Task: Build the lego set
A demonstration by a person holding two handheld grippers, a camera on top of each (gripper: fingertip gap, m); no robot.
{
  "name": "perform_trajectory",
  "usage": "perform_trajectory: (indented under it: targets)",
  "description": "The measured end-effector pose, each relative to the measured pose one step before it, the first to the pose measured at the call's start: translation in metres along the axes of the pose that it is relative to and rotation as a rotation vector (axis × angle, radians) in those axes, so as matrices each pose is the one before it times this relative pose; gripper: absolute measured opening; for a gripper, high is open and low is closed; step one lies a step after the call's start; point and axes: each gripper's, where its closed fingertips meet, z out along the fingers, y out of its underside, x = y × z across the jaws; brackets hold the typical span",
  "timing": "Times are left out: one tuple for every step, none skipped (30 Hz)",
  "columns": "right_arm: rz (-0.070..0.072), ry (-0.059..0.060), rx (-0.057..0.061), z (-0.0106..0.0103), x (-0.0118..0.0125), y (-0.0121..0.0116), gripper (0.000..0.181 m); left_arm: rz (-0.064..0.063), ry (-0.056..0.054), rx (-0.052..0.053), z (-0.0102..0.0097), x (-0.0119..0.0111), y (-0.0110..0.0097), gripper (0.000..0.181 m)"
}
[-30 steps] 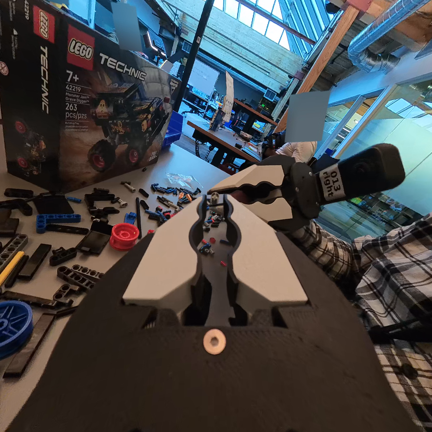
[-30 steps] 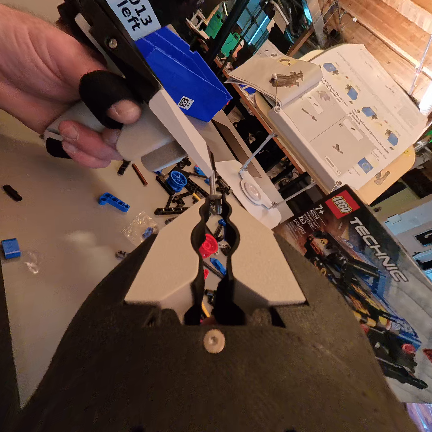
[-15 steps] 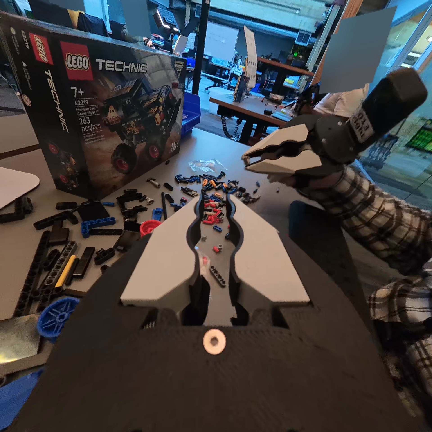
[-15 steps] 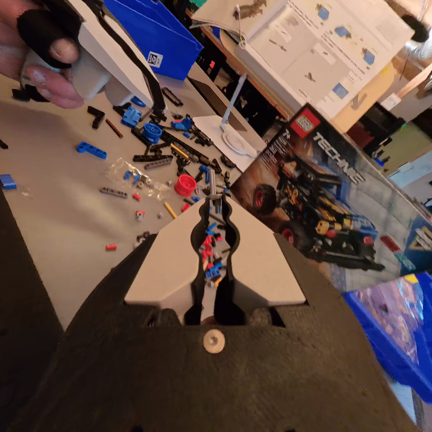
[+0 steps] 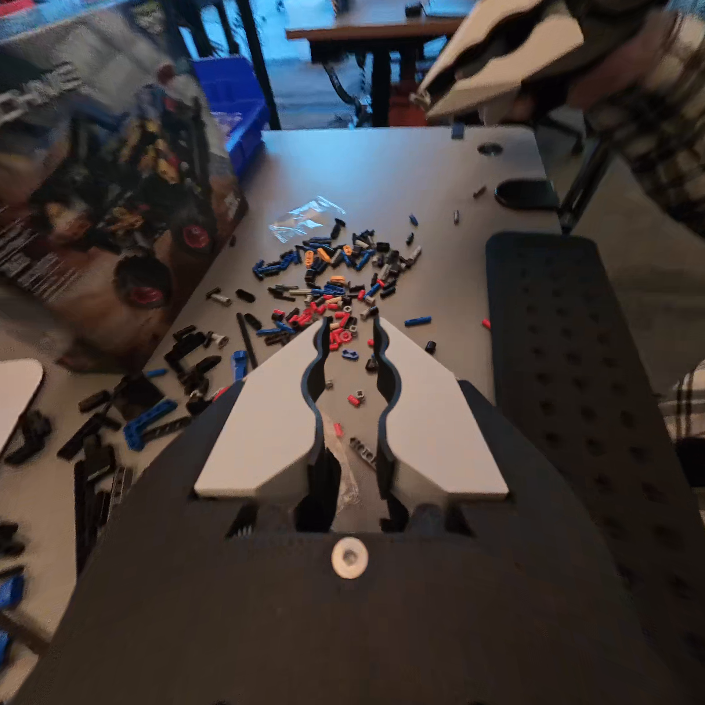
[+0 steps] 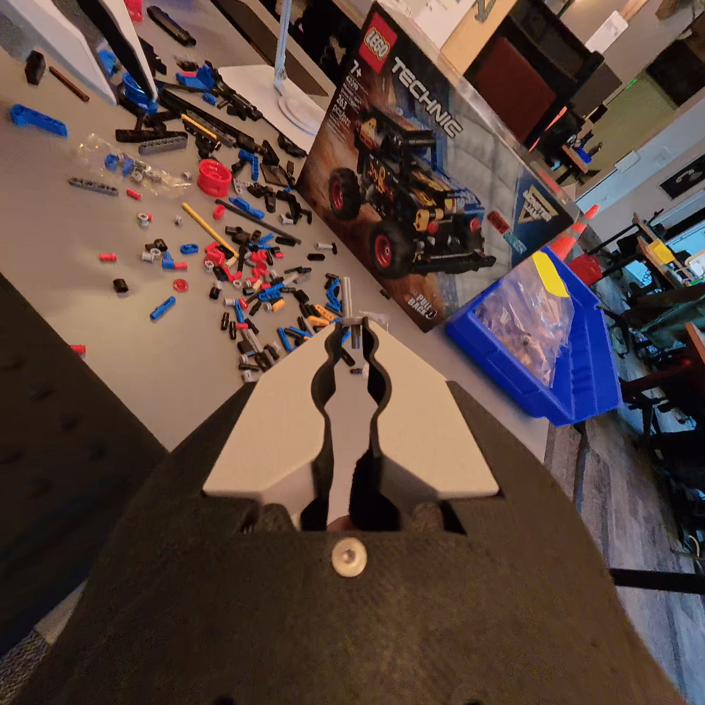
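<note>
A pile of small red, blue, black and grey Lego pieces (image 5: 332, 282) lies on the grey table (image 5: 381, 171). It also shows in the right wrist view (image 6: 259, 274). My left gripper (image 5: 350, 324) is open and empty, above the near edge of the pile. My right gripper (image 6: 351, 326) is shut on a grey axle piece (image 6: 346, 295) that sticks out past its fingertips, held above the table. The right gripper (image 5: 423, 99) shows high at the upper right in the left wrist view. The left gripper (image 6: 114, 57) shows at the top left in the right wrist view.
The Lego box (image 6: 419, 190) stands behind the pieces, with a blue bin (image 6: 534, 343) beside it. Longer black and blue beams (image 5: 152, 423) and a red wheel (image 6: 214, 177) lie left of the pile. A dark perforated panel (image 5: 553, 381) lies at the right. A white lamp base (image 6: 297, 103) stands farther back. My right fingertips sit around 20 cm from my left ones. From my left tips it is roughly 11 cm to the red wheel (image 6: 214, 177); from my right, 25 cm.
The two grippers have drawn apart. My left gripper has opened wider and tilted down over the pile. My right gripper has kept the grey axle piece and swung away.
</note>
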Motion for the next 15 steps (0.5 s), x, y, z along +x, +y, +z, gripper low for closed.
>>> perform_trajectory:
  targets:
    - [0.0071,0.0002,-0.0052,-0.00221,0.00061,0.00365,0.009,0.0374,0.0185,-0.0281,0.00875,0.0052,0.0005,0.021]
    - [0.0087,0.0005,-0.0008,-0.00162,0.00064,0.00297,0.009,0.0352,0.0184,-0.0261,0.00912,0.00462,0.00001,0.022]
    - [0.0118,-0.0058,0.0002,-0.00081,-0.00024,0.00297,0.009,0.0359,0.0143,-0.0231,0.00894,0.00352,-0.00074,0.022]
    - [0.0114,-0.0058,0.0031,-0.00042,-0.00022,0.00269,0.009,0.035,0.0099,-0.0192,0.00841,0.00211,-0.00137,0.022]
    - [0.0109,-0.005,0.0035,0.00003,-0.00019,0.00257,0.009,0.0232,0.0116,-0.0142,0.00765,0.00099,-0.00185,0.021]
    - [0.0105,-0.0047,0.0,0.00046,0.00011,0.00334,0.009,0.0096,0.0125,-0.0103,0.00712,-0.0002,-0.0019,0.022]
    - [0.0094,-0.0031,-0.0023,0.00072,0.00029,0.00361,0.009,0.0048,0.0097,-0.0098,0.00621,-0.00136,-0.00147,0.022]
    - [0.0079,-0.0012,-0.0004,0.0007,0.00045,0.00327,0.009,0.0079,0.004,-0.0093,0.00543,-0.00266,-0.00092,0.022]
    - [0.0095,-0.0023,0.002,0.00095,0.00003,0.00244,0.009,0.0085,0.0003,-0.0121,0.00492,-0.00316,0.00008,0.021]
    - [0.0081,-0.0061,0.0023,0.001,-0.00068,0.00208,0.009,0.0079,-0.0005,-0.0147,0.00445,-0.00323,0.00095,0.022]
    - [0.006,-0.0057,-0.0002,0.00117,-0.00086,0.00208,0.009,0.008,-0.0025,-0.0121,0.00407,-0.00317,0.00069,0.021]
    - [0.0048,-0.0049,-0.0017,0.00138,-0.00079,0.00207,0.009,0.0068,-0.0016,-0.0046,0.00407,-0.00253,-0.00064,0.021]
    - [0.0045,-0.007,-0.0007,0.00139,-0.00112,0.00192,0.009,0.0051,0.0074,-0.0014,0.00464,-0.00075,-0.00172,0.02]
    - [0.0045,-0.0085,-0.0002,0.00155,-0.00135,0.00165,0.009,0.0079,0.0121,-0.0022,0.00573,0.00054,-0.00236,0.019]
    - [0.0028,-0.0073,-0.0018,0.0015,-0.0012,0.0019,0.009,0.0127,0.0087,-0.0041,0.00674,0.00044,-0.00257,0.017]
